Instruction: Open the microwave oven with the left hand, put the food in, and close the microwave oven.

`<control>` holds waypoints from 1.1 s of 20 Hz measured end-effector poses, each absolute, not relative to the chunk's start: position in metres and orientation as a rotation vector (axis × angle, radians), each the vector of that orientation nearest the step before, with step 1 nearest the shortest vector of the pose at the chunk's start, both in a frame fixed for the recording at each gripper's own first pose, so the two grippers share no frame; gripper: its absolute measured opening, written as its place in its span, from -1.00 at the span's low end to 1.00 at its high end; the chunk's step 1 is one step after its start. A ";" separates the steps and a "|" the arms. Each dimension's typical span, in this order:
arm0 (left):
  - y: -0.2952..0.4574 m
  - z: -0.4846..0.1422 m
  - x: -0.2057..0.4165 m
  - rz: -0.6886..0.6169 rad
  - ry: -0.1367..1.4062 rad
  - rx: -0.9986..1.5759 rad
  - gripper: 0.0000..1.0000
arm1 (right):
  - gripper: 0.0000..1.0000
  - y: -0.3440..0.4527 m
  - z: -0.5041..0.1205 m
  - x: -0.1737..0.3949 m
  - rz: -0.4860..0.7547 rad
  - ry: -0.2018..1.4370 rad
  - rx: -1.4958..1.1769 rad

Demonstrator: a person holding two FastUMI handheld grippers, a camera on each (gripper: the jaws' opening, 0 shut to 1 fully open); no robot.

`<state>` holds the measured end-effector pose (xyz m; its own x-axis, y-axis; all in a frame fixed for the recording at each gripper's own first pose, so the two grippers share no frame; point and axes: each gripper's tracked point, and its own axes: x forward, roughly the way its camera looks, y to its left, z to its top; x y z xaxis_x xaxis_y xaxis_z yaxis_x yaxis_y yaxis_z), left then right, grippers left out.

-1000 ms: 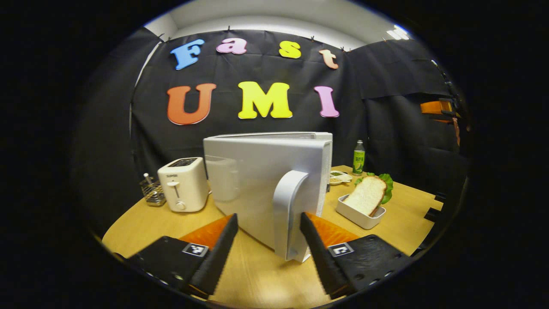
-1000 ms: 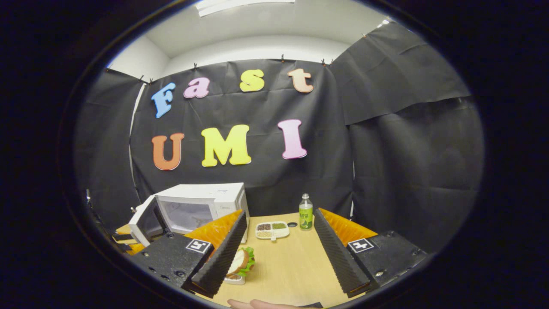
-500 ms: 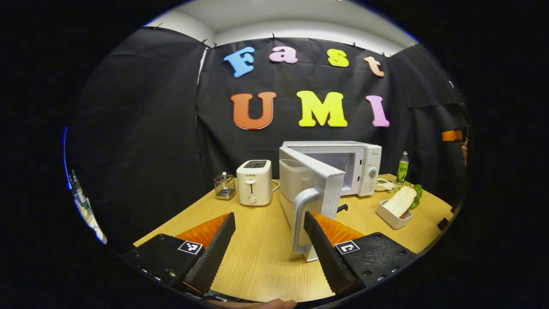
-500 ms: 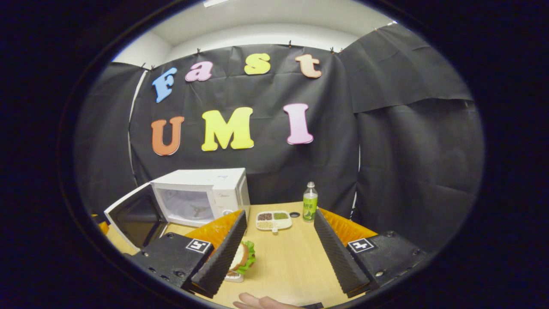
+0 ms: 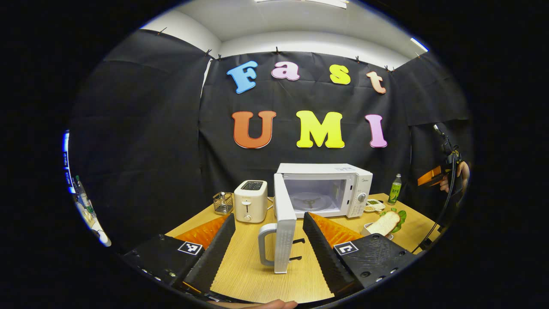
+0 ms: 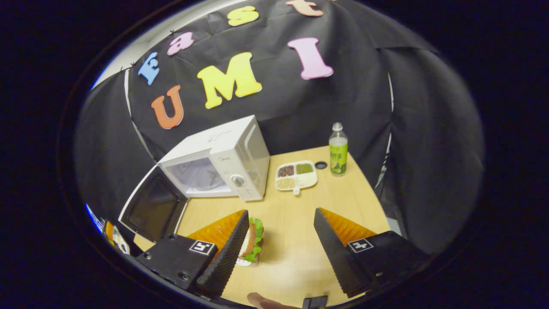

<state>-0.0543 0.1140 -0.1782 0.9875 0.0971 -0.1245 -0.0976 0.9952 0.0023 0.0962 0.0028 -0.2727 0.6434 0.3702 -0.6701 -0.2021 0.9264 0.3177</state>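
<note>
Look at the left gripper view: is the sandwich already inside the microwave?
No: the sandwich sits in its tray on the table, beside the open microwave.

White microwave [image 5: 326,189], green-labelled bottle [image 6: 338,149]

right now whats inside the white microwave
The white microwave oven stands with its door swung open. Inside sits a round glass turntable with nothing on it. The near left corner of the cavity hides behind the door.
</note>
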 end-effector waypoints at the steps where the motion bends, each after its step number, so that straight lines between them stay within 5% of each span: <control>1: 0.113 -0.173 -0.055 0.115 0.126 0.002 0.91 | 0.95 0.006 -0.285 0.099 0.350 0.861 0.246; 2: 0.108 -0.168 -0.055 0.122 0.120 0.004 0.91 | 0.95 0.009 -0.297 0.100 0.375 0.905 0.268; 3: 0.102 -0.160 -0.054 0.124 0.107 0.004 0.91 | 0.73 0.016 -0.307 0.100 0.415 0.952 0.285; 4: 0.098 -0.154 -0.053 0.128 0.096 0.002 0.91 | 0.94 0.026 -0.314 0.097 0.469 0.996 0.303; 7: 0.096 -0.143 -0.049 0.160 0.068 -0.002 0.89 | 0.94 0.044 -0.337 0.095 0.585 1.101 0.356; 8: 0.095 -0.140 -0.047 0.170 0.062 -0.007 0.89 | 0.70 0.046 -0.344 0.094 0.604 1.129 0.364; 11: 0.095 -0.140 -0.043 0.203 0.064 0.010 0.89 | 0.92 0.053 -0.357 0.099 0.646 1.177 0.379; 12: 0.094 -0.140 -0.042 0.212 0.069 0.014 0.89 | 0.66 0.056 -0.363 0.098 0.666 1.196 0.383; 13: 0.093 -0.141 -0.042 0.213 0.071 0.017 0.89 | 0.89 0.061 -0.367 0.098 0.686 1.212 0.401; 15: 0.088 -0.141 -0.044 0.214 0.078 0.020 0.90 | 0.87 0.072 -0.373 0.084 0.759 1.271 0.448; 16: 0.089 -0.144 -0.044 0.221 0.086 0.020 0.67 | 0.87 0.078 -0.374 0.077 0.797 1.293 0.473; 17: 0.090 -0.145 -0.045 0.226 0.091 0.017 0.89 | 0.84 0.083 -0.375 0.073 0.820 1.309 0.498; 18: 0.091 -0.144 -0.045 0.234 0.088 0.010 0.90 | 0.66 0.083 -0.374 0.067 0.841 1.321 0.512; 20: 0.089 -0.141 -0.048 0.232 0.074 -0.004 0.90 | -0.37 0.078 -0.375 0.068 0.803 1.321 0.542; 22: 0.089 -0.141 -0.052 0.227 0.068 -0.010 0.89 | -0.24 0.073 -0.372 0.064 0.794 1.304 0.519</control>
